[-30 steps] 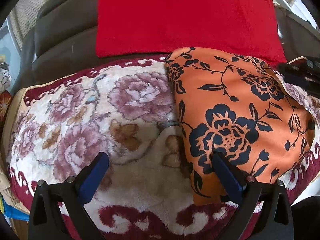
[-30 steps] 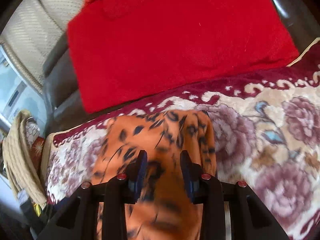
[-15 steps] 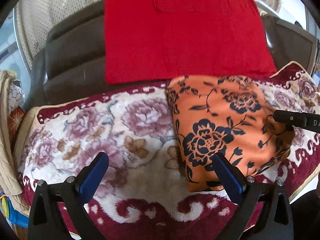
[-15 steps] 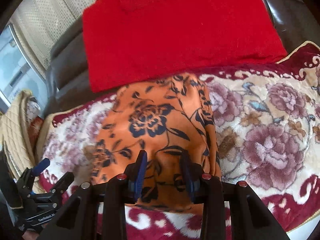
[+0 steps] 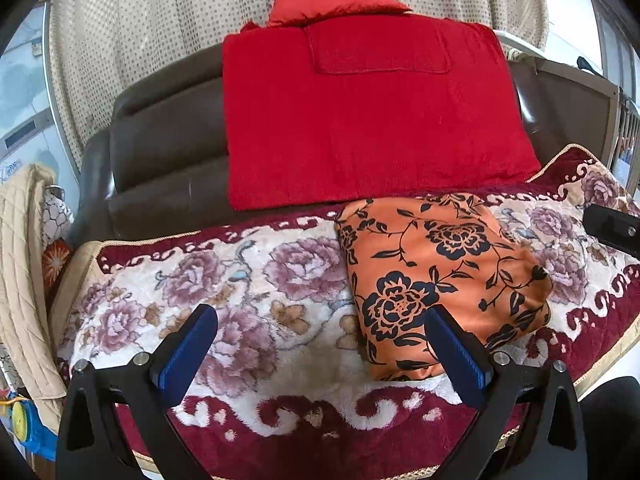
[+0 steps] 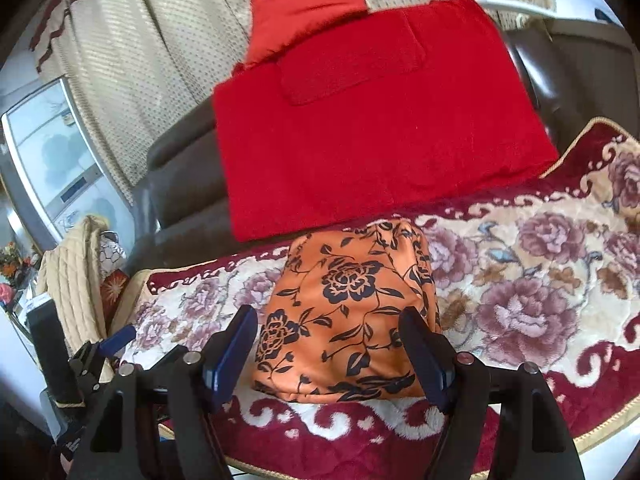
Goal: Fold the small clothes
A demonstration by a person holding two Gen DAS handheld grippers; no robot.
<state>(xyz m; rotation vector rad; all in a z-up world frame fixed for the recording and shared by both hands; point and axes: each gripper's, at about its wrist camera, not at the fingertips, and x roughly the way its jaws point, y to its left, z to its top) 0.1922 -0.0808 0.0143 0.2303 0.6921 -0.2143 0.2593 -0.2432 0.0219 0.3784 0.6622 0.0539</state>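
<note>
Now the orange floral garment lies folded on the floral blanket, long axis running away — framed between the spread, empty jaws of the right gripper; the left gripper, also agape, sits off to its left, farther

Left gripper: the jaws stand wide apart and hold nothing; both blue pads are free.
Left gripper fingers: black arms with blue pads, pointing forward and a little down, above the surface and touching nothing.
Left gripper in the right wrist view: it shows at the lower left edge, well apart from the right gripper; only its black body and one blue pad are visible.
Right gripper: the jaws are spread apart and grip nothing.
Right gripper fingers: black arms with blue pads, pointing forward and down.
Right gripper in the left wrist view: only a black part shows at the right edge.
</note>
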